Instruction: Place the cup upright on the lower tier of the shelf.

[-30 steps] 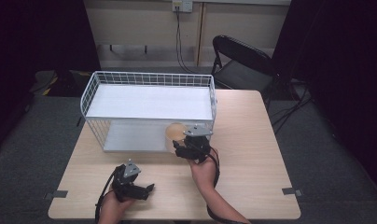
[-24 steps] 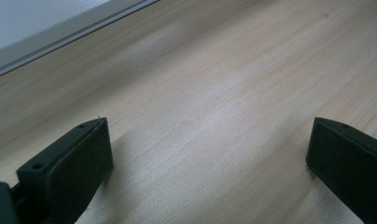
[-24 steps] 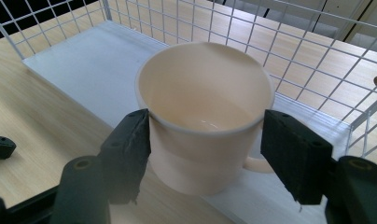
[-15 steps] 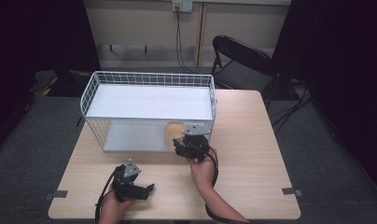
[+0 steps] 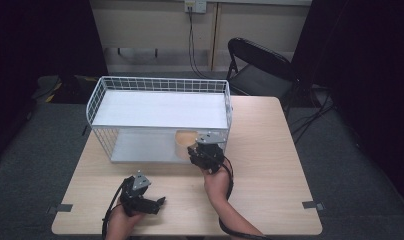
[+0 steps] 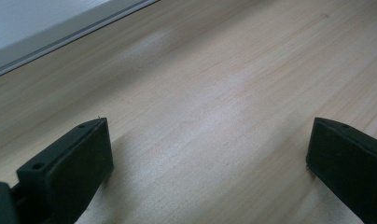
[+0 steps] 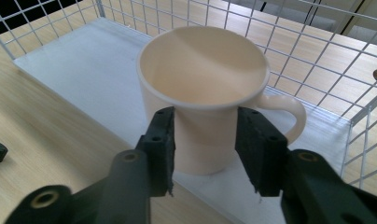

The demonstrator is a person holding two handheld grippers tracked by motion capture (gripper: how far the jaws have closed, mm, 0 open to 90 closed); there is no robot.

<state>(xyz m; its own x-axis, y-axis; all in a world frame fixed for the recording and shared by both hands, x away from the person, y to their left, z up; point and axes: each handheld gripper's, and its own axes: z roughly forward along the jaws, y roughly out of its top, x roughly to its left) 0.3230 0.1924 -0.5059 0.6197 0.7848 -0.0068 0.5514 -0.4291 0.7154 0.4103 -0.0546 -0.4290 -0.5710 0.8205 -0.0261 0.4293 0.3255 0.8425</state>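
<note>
One cup (image 7: 203, 88) in rack (image 7: 317, 42), R gripper (image 7: 204, 144) just closed on it.

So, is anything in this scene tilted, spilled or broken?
Nothing stands out. The cream cup stands upright and empty on the lower shelf of the wire rack, with the right gripper closed around its body.

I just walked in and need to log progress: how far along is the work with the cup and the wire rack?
Done: the cream cup stands upright on the lower shelf of the white wire rack. In hand: the right tool has just been closing, its jaws at the cup's sides. Left: lifting or releasing it, which I cannot tell. The left tool waits open above the table.
</note>
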